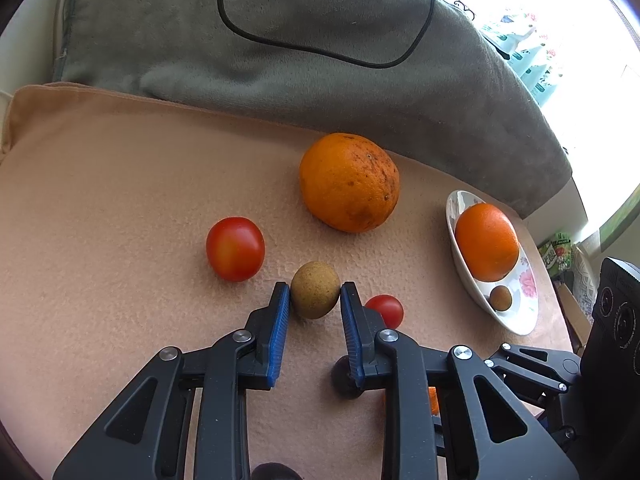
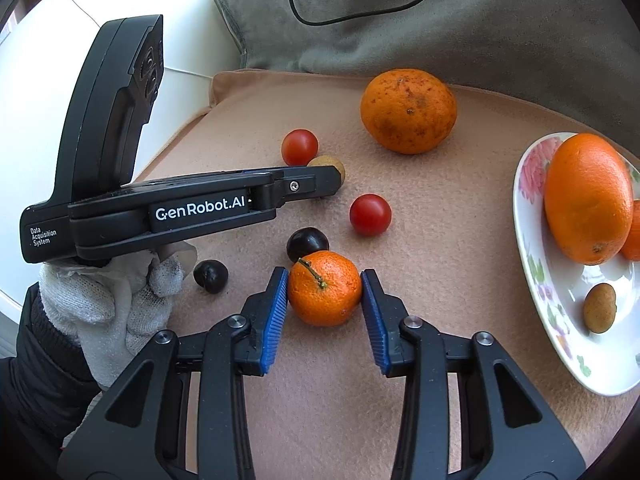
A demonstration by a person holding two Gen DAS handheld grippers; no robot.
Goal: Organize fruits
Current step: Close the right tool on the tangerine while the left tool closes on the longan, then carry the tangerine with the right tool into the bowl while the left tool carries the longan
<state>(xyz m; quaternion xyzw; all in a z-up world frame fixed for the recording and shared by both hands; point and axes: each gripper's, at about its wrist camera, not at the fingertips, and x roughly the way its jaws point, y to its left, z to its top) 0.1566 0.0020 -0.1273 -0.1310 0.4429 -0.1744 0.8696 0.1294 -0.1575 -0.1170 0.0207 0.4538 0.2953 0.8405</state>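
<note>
In the left wrist view my left gripper (image 1: 315, 287) is shut on a small tan round fruit (image 1: 315, 290) that rests on the peach cloth, both blue pads against its sides. In the right wrist view my right gripper (image 2: 325, 274) is shut on a small stemmed mandarin (image 2: 325, 290), one pad on each side. A white flowered plate (image 2: 532, 240) at the right holds an orange (image 2: 586, 200) and another tan fruit (image 2: 599, 308). Loose on the cloth lie a big spotted orange (image 2: 408, 111), two cherry tomatoes (image 2: 299, 147) (image 2: 370, 215) and two dark fruits (image 2: 307, 243) (image 2: 211, 276).
A grey blanket (image 1: 280, 40) with a black cable (image 1: 320, 50) on it lies behind the cloth. A white-gloved hand (image 2: 120, 300) holds the left gripper's body (image 2: 200, 208) at the left. The plate (image 1: 520, 312) sits near the cloth's right edge.
</note>
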